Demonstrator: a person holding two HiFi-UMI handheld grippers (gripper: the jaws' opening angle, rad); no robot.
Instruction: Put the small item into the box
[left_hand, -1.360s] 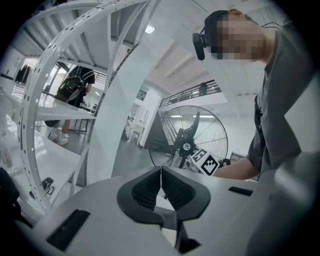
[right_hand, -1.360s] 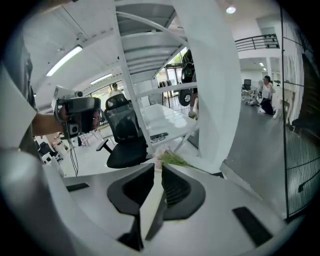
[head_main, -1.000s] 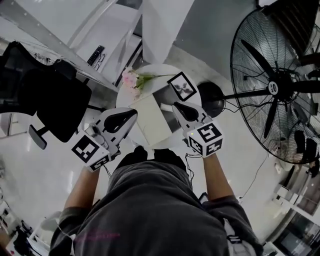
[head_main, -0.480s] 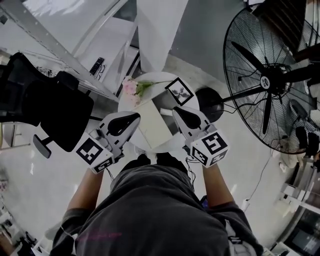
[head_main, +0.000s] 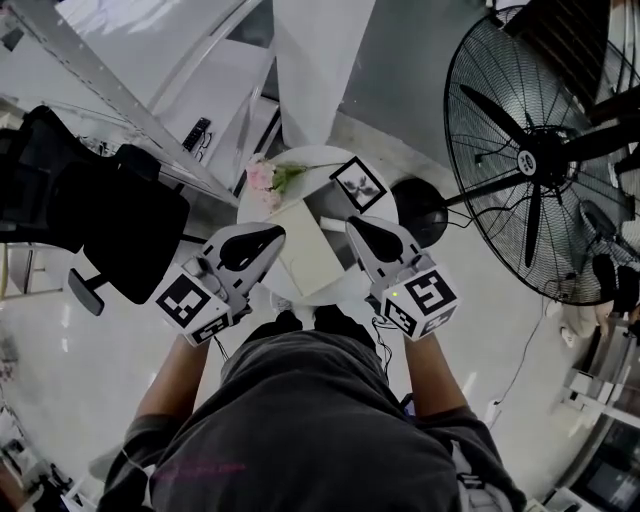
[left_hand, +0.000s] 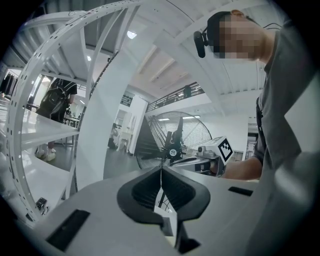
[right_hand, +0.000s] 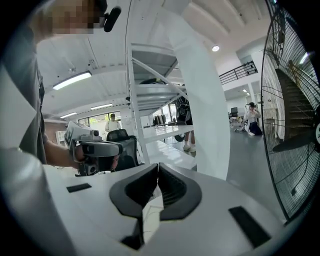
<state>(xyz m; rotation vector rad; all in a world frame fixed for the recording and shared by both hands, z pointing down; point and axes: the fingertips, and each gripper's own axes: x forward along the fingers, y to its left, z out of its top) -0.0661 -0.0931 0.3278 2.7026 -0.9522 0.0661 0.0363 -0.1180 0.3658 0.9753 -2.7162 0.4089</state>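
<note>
Where the box sits: box (head_main: 305, 245) lies on the round surface (head_main: 345, 283), between my two claws, with flowers (head_main: 262, 178) and a frame (head_main: 358, 184) behind it. From the head view I see only a plain white top and can't tell whether it is open.
Item: I can't find the small item in any view. It is not in either claw and not on the bare parts of the surface.
Left claw (left_hand: 161, 175): clenched, jaws meeting tip to tip, nothing between them; it hangs over the box's left edge.
Right claw (right_hand: 158, 167): clenched and empty too, over the box's right edge.
Reading: this fits the item lying inside the box already, or lying hidden under a claw body. I can't settle which.
Doing it well: I'd get a clear look at the box and the surface around it before committing either claw.
Care: the flowers and frame stand close behind the box, so I'd work from the near side.
Risk: a clenched claw nudging the light box across the surface.
</note>
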